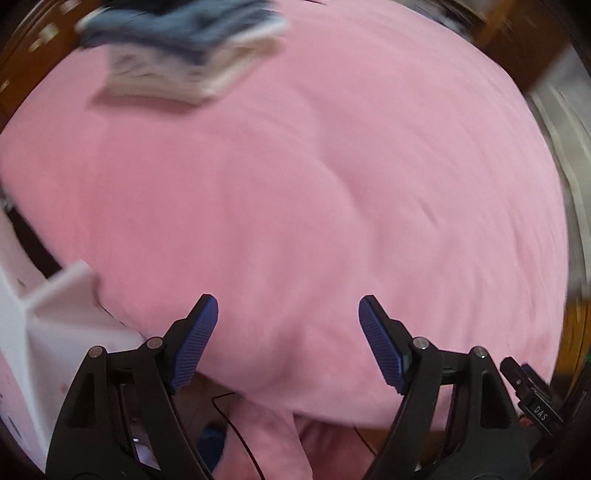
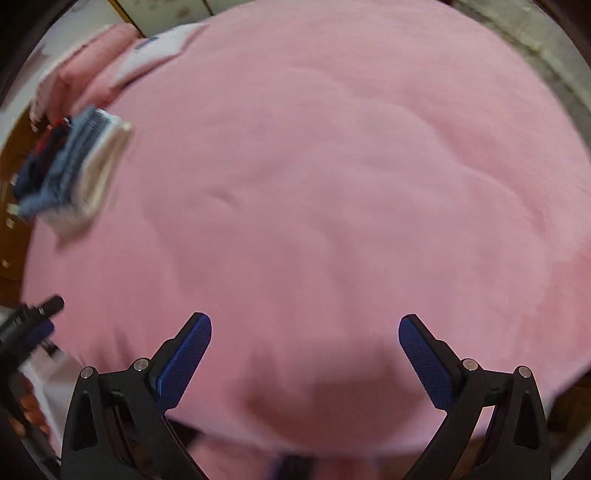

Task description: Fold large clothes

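Note:
A large pink cloth lies spread flat and fills most of the left wrist view; it also fills the right wrist view. My left gripper is open and empty above the cloth's near edge. My right gripper is open and empty above the same near edge. A stack of folded clothes, blue denim on white, sits on the cloth at the far left; it also shows in the right wrist view. Both views are motion-blurred.
A white box-like object stands at the near left. The other gripper's tip shows at the lower right, and at the left in the right wrist view. A pink and white pillow lies far left. Brown wood borders the surface.

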Tool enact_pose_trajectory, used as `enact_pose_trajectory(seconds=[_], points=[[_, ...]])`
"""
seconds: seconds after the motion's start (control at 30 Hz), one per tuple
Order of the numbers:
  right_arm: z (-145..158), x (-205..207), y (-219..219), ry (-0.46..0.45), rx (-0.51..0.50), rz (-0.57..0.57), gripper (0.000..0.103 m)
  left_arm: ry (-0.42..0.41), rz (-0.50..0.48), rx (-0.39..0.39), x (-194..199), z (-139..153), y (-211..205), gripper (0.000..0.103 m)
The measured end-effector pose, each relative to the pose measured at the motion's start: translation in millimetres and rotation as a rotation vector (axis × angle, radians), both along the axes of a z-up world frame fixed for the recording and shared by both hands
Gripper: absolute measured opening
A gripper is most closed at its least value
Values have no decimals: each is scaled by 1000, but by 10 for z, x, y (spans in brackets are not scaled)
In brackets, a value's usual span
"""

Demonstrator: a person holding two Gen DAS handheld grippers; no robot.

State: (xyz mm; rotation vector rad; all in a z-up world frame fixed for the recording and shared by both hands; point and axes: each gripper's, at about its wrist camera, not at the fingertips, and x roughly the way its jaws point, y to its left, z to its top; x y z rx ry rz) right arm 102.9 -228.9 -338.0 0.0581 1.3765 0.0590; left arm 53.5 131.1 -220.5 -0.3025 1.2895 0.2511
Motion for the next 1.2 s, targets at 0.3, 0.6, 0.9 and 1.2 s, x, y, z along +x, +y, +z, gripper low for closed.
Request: enact_pose_trajectory(seconds=[0.3,0.6,0.9,1.2], points=[[694,-886,-834,51,-14,-45,103,46,-253,58,-212,624,-1251,76],[1538,-723,-714,27,44,-59,103,-70,-258,83,-180,1594,-1535,76],[1890,-841,-213,-63,-28,40,103,-97,-281,127,-604,1642,-1691,76],[2271,-1104,120,-127,-78,87,103,-134,-255,131,-775,1730,-1515,77]])
